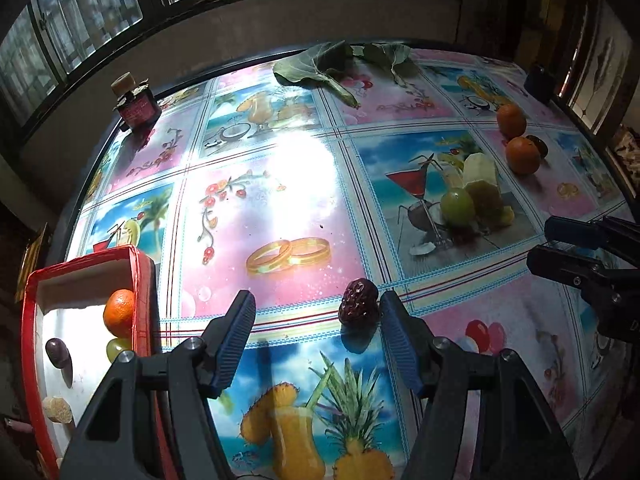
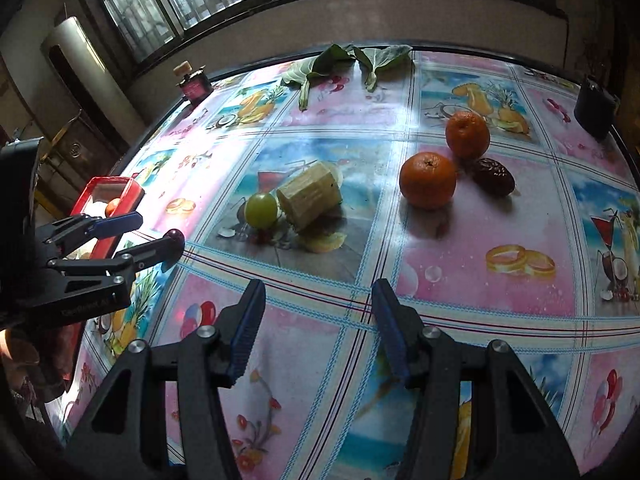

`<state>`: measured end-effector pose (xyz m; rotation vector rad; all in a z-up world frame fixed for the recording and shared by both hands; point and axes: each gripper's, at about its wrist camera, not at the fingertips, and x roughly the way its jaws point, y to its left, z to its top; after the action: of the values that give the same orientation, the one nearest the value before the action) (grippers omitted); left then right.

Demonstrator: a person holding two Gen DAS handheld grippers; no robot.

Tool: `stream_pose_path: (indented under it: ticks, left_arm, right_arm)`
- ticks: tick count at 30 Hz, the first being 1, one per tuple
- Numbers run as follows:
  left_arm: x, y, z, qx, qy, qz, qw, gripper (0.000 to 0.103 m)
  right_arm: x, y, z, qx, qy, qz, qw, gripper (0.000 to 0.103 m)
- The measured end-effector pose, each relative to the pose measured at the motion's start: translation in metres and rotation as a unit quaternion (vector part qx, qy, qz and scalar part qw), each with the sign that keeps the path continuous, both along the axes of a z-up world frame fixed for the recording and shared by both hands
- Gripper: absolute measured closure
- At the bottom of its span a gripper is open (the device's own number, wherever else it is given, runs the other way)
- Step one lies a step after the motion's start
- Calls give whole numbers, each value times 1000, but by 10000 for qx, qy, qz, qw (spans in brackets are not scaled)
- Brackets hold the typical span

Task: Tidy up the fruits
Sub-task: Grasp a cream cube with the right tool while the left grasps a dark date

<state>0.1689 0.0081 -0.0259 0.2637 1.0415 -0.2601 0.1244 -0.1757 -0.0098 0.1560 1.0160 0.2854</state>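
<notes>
My left gripper (image 1: 318, 316) stands open low over the table. A wrinkled dark red date (image 1: 359, 307) lies between its fingers, right against the inner side of the right finger, with a wide gap to the left one. At the left stands the red box (image 1: 142, 280), which holds an orange (image 1: 119, 312), a green grape (image 1: 117, 349) and a dark date (image 1: 58, 354). My right gripper (image 2: 319, 308) is open over bare tablecloth with nothing between its fingers. Beyond it lie a green grape (image 2: 261, 210), a pale cane piece (image 2: 310, 196), two oranges (image 2: 428, 185) and a date (image 2: 493, 176).
Green leaves (image 2: 340, 60) lie at the table's far edge. A small dark jar (image 2: 195, 86) stands at the far left corner and a black object (image 2: 595, 108) at the far right. A yellow peel slice (image 2: 324, 242) lies near the cane. The left gripper (image 2: 160, 229) shows beside the red box (image 2: 106, 190).
</notes>
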Motion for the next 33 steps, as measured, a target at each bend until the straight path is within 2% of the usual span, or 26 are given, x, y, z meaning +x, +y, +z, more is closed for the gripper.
stream_pose_path:
  ticks: [6,9,11,13,16,19,23,26,32,33]
  left_arm:
    - [4,0,-4,-176,50,-60,9998,39]
    - [5,0,-4,-395,155,-71,9991,55]
    - [6,-2,-3,-384,189,-108,9990,70]
    - [6,-3,-3,-360,209,-142,9990,78]
    - [8,-4,-3,-315,283,-181,9989,79]
    - [11,0,-3,-386,425,-80,9983,79]
    - [9,4,-3,-451,455,39,9979,79]
    - [8,5,-3,-472,427,87,9979,78]
    - [7,4,-3,-503,382,175,9978,78]
    - [7,4,-3,-509,368,186,9979,78]
  right_arm:
    - [16,27,7,-84,-139,99,9998,46]
    - [19,35,14,-153,-263,104,9995,46]
    - [20,36,16,-212,-298,98,9993,45]
    - [23,37,15,-334,-306,74,9989,45]
    - [34,27,15,-280,-361,-114,9989,45]
    - [52,18,11,-45,-237,14,9997,45]
    - [60,14,5,72,-156,586,9981,48]
    - [62,14,0,-181,-165,967,9950,48]
    - [71,16,1,-260,-305,1560,9869,48]
    - [72,17,1,-215,-265,1638,9859,51]
